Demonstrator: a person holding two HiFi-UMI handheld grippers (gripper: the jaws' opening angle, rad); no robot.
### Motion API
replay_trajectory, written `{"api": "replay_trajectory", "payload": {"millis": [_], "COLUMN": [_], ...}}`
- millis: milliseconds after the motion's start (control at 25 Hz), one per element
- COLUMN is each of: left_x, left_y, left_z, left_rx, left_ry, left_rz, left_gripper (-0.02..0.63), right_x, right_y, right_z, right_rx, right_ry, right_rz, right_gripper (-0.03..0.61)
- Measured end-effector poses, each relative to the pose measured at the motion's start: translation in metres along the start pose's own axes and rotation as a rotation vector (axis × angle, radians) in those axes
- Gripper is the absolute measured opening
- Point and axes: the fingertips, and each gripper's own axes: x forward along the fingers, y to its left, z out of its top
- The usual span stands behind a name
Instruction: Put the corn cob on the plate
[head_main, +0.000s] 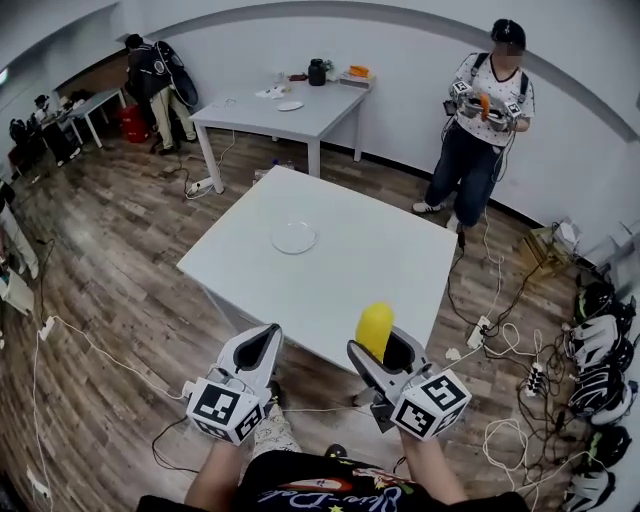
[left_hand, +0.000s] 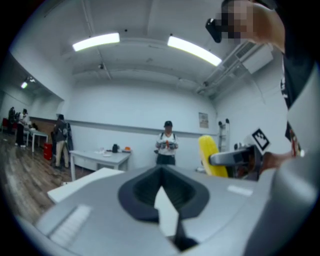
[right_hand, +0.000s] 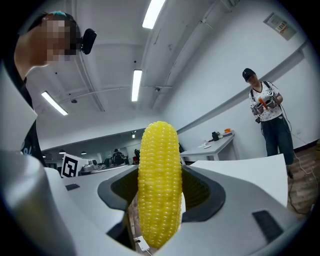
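Here, the right claw is clamped on the corn cob, which stands upright between its jaws with its top end well above them. The right gripper view shows the rows of kernels at centre frame, but not the plate. The left claw has its jaws drawn together with nothing in them. Its own view catches the cob from the side at the right of the frame, in the other claw. Only the head view shows both together: the left claw and the right claw sit side by side low in the frame, below the near edge of the white surface. The clear plate lies near the middle of that surface, well apart from the cob. A person stands beyond it at upper right.
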Motion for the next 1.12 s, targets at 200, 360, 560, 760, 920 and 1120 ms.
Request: {"api": "replay_trajectory", "payload": {"millis": [200,360,560,760,920,1120], "left_x": [0.055,0.084,0.106,0.117,0.124,0.144], "left_y": [0.055,0.111,0.18,0.243,0.271,0.288], "left_z": [-0.002,0.007,0.008,0.017,0.012,0.004], "left_rx": [0.038,0.093,0.09,0.064,0.02,-0.01], "left_ry": [-0.004,-0.025,-0.015,-0.043,-0.042,-0.029], "left_rz": [-0.113,-0.191,-0.273,-0.279,-0.269,-0.279], "left_gripper": [-0.002,-0.002,-0.002,-0.002,-0.002,-0.002], "right_x": [0.06,0.131,0.207,0.264,0.29,0.327], "right_y": [-0.019,-0.02,-0.023,-0.042,-0.051,-0.072], "right_z": [-0.008,-0.003,-0.002,-0.001,-0.001,-0.013], "right_rx": [0.014,-0.002,0.015,0.019,0.02,-0.011], "right_ry": [-0.012,-0.033,-0.038,-0.024,0.024,0.106], "right_rz": [-0.063,-0.127,-0.197,-0.265,-0.297,-0.298], "right_gripper": [0.259,0.258,0.259,0.258,0.258,0.258]}}
